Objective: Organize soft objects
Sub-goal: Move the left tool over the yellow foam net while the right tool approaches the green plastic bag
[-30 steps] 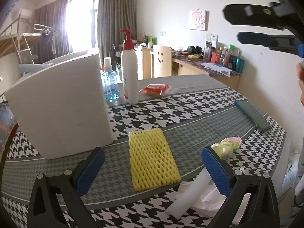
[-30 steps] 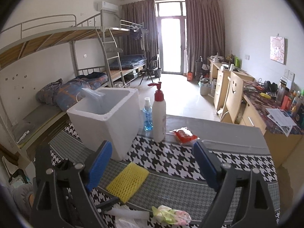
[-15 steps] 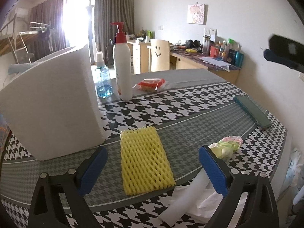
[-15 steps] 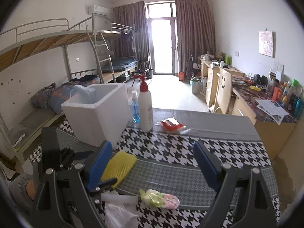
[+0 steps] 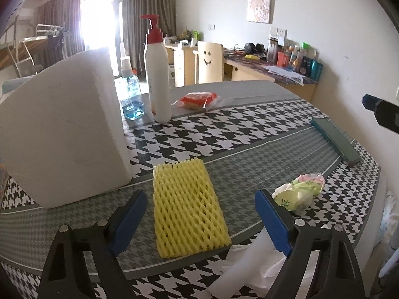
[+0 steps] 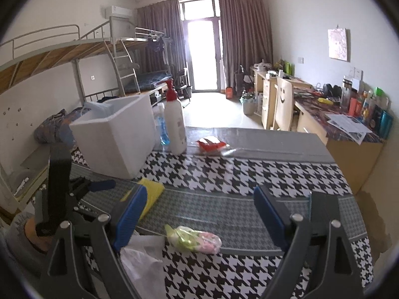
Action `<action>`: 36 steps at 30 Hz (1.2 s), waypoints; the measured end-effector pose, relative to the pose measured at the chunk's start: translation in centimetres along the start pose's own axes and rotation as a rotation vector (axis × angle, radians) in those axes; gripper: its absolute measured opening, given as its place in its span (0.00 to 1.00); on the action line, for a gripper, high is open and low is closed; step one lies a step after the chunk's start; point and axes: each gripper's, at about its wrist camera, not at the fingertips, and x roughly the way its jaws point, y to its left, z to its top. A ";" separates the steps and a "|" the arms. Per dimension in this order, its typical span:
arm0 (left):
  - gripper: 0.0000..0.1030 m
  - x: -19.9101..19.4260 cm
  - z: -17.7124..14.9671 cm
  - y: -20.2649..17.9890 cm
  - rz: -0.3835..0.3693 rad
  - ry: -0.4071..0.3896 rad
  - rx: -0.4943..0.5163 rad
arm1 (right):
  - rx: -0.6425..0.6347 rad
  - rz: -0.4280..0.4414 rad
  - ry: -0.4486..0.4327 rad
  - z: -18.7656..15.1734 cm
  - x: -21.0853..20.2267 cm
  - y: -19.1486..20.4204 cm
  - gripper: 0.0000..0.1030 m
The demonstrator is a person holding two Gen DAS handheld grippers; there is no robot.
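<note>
Yellow foam netting (image 5: 189, 206) lies flat on the houndstooth tablecloth (image 5: 249, 134), just beside the white foam box (image 5: 62, 134). The left gripper (image 5: 200, 220) sits low over its near end, blue pads either side of it without touching, jaws closing. A crumpled pastel plastic bag (image 6: 193, 239) and white plastic wrap (image 6: 142, 256) lie close to the table's near edge. The right gripper (image 6: 197, 214) hangs above the pastel bag, jaws wide apart and holding nothing. A pump bottle (image 6: 175, 124) stands behind the box.

White foam box (image 5: 62, 129) — interior hidden
</note>
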 end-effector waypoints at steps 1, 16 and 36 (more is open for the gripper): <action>0.84 0.2 0.0 0.0 -0.001 0.007 -0.003 | -0.001 0.000 0.002 -0.2 0.0 0.0 0.87; 0.73 1.7 -0.5 0.5 -0.017 0.071 -0.024 | -0.024 -0.026 0.075 -3.1 1.6 -0.4 0.87; 0.48 3.2 -1.0 0.7 0.012 0.130 -0.013 | 0.003 0.010 0.199 -6.1 5.7 -0.3 0.87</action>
